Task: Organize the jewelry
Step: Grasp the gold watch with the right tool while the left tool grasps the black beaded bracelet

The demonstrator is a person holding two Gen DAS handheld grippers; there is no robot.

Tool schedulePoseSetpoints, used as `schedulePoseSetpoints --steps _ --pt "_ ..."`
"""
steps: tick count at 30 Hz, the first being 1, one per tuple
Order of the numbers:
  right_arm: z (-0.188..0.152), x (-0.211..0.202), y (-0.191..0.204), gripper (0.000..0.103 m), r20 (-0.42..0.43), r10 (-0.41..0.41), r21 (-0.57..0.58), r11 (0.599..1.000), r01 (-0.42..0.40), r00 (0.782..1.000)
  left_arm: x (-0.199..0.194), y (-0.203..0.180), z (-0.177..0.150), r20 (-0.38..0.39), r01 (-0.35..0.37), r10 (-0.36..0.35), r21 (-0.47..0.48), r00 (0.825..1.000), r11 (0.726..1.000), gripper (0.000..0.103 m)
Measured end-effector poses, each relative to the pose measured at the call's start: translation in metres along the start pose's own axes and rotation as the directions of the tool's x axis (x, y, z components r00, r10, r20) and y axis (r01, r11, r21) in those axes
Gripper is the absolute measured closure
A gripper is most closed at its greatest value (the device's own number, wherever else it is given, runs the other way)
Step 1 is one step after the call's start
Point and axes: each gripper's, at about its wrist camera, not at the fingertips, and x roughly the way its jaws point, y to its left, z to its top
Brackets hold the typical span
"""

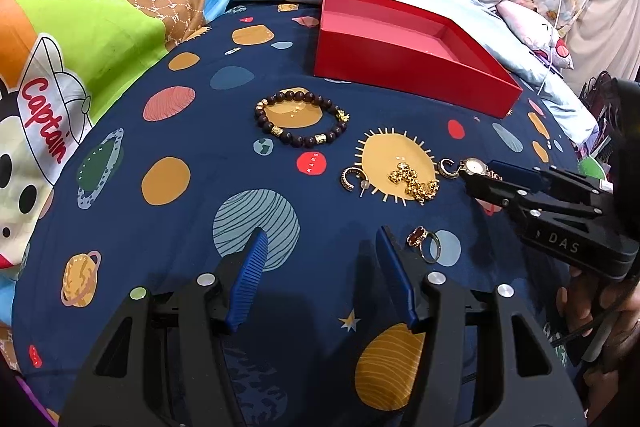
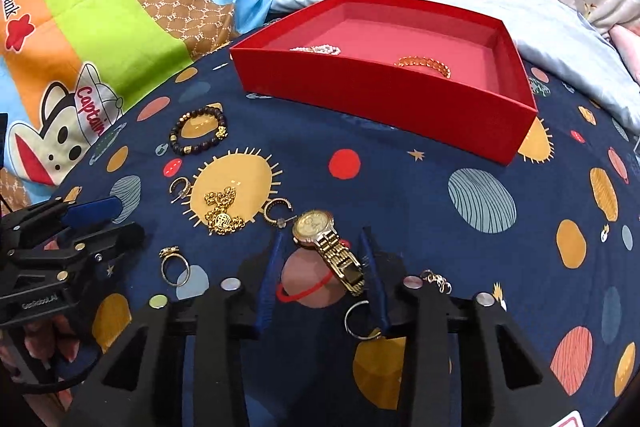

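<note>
With your right gripper (image 2: pixel 322 267) spread apart around the watch (image 2: pixel 326 243) on the bedspread near the box (image 2: pixel 384 99), closing off-centre could let its band slip; your left gripper (image 1: pixel 320 267) waits apart, empty.

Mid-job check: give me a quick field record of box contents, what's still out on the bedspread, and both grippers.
box: red box, open, holds a pearl piece and a gold bracelet
on bedspread: bead bracelet, gold chain, two hoop earrings, red-stone ring
left gripper: jaws open, holding nothing
right gripper: jaws open around gold watch, not clamped
</note>
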Motion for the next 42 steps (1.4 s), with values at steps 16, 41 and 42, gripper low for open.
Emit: schedulePoseSetpoints --steps 16,41,42 --pt "-0.024 -0.017 -0.003 0.092 0.037 -0.008 0.213 0.977 0.000 0.999 0.005 0.015 0.015 0.002 -0.001 0.001 -0.045 1.000 0.999 0.049" --pt "-0.033 -0.021 0.006 0.092 0.053 -0.025 0.221 0.975 0.013 0.998 0.054 0.015 0.069 0.042 -0.129 0.128 0.026 0.991 0.991 0.096" --pt "-0.033 -0.021 0.006 0.092 0.055 -0.025 0.222 0.975 0.013 0.998 0.054 0.014 0.068 0.042 -0.126 0.124 0.033 0.991 0.991 0.096"
